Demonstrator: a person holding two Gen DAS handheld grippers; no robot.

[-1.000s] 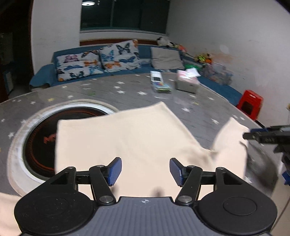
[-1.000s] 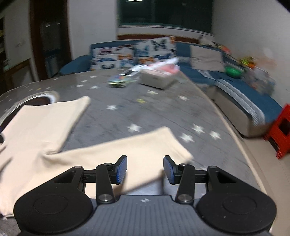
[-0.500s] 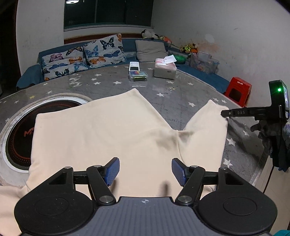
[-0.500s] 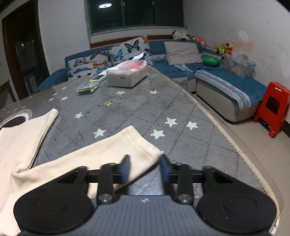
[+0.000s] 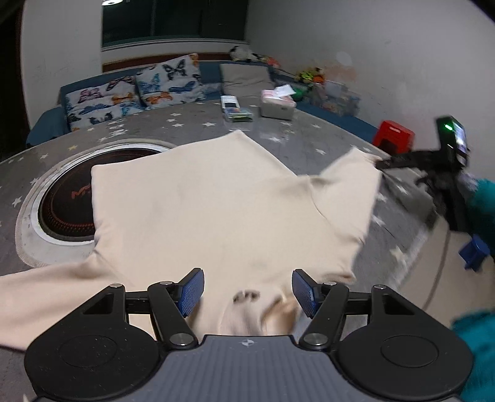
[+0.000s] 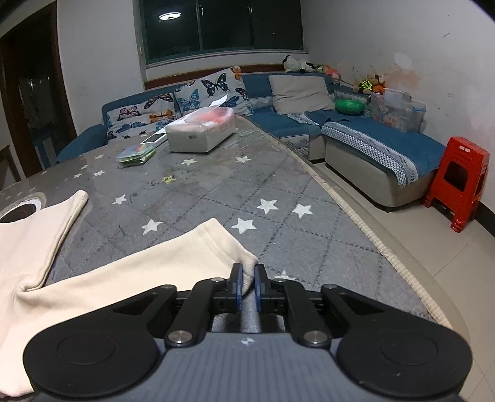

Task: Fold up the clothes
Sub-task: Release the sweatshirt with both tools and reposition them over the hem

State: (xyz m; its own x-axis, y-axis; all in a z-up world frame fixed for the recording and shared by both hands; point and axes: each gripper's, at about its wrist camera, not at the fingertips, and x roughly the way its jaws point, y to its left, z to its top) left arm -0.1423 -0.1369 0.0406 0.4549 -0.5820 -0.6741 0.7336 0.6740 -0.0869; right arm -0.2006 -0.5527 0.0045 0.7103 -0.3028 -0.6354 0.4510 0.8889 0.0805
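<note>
Garment (image 5: pixel 216 210): one; butterfly cushions (image 6: pixel 185 102): three.

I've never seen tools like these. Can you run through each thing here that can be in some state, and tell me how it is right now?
Cream garment: spread flat on the table, not yet folded.
Right sleeve cuff: pinched at its corner.
Right tongs: just closed, shut on the cuff.
Left tongs: open over the collar, gripping nothing.
Tissue box: open, tissue sticking out.
Ceiling lamp: lit.

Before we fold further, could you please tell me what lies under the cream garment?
Under the cream garment lie the grey star-patterned table cover and part of the round inset; whatever else it covers is hidden.
</note>
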